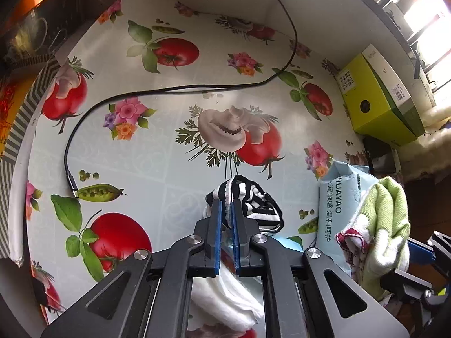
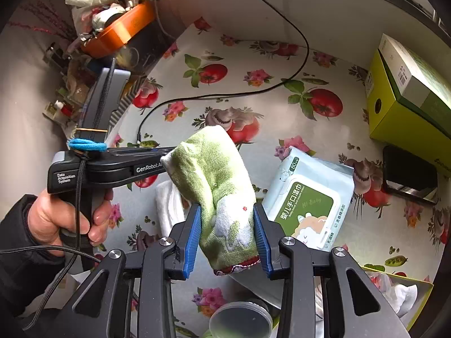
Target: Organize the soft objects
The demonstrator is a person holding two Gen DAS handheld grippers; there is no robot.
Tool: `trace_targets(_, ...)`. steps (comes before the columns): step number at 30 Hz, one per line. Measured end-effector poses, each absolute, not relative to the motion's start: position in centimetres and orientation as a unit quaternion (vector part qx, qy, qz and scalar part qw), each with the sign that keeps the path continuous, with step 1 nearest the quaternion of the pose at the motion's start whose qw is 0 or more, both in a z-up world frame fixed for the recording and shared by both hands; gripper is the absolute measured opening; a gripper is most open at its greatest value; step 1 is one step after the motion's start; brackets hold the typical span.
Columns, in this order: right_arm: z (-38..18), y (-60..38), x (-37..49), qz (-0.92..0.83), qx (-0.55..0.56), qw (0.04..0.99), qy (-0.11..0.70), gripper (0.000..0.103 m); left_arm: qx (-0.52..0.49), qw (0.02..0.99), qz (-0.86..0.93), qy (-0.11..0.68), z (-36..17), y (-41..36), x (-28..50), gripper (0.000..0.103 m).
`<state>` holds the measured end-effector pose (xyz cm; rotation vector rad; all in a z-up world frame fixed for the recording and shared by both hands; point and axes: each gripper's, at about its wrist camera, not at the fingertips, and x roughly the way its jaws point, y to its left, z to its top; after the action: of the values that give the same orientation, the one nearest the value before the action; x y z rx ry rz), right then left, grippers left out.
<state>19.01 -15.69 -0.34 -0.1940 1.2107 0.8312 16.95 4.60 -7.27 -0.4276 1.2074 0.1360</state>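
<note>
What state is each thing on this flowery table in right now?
Left hand-held gripper: shut on the striped cloth.
Striped cloth: crumpled, pinched.
Right hand-held gripper: shut on the green towel.
Green towel: bunched, lifted.
Wipes pack: lid closed.
Black cable: loose, unplugged.

Table under tomato-and-flower oilcloth; bright barred window behind.

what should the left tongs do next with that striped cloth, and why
Probably lift it straight up: the left tongs are shut on the striped cloth, which still seems to rest on the tablecloth, while the right tongs already hold the green cloth up.
</note>
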Motion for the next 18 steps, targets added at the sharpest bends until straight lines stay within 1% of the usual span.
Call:
trace_targets(3, -0.1, -15.8, 18.9, 0.379, -0.085, 0.740, 0.549, 0.035, -0.200, 0.806, 0.060, 0.555, -6.3, 4.6, 16.4, 0.005)
trace_targets(5, 0.2, -15.9, 18.8, 0.380, -0.085, 0.741, 0.547, 0.035, -0.203, 0.809, 0.057, 0.549, -5.7, 4.7, 15.9, 0.003)
trace_targets(11, 0.5, -15.7, 18.1, 0.385, -0.085, 0.738, 0.547, 0.035, -0.225, 0.811, 0.053, 0.537, -4.2, 6.4, 12.9, 0.003)
trace_targets(18, -0.3, -14.5, 17.1, 0.392, -0.087, 0.728, 0.556, 0.035, -0.244, 0.793, 0.052, 0.555, -5.2, 7.6, 9.3, 0.003)
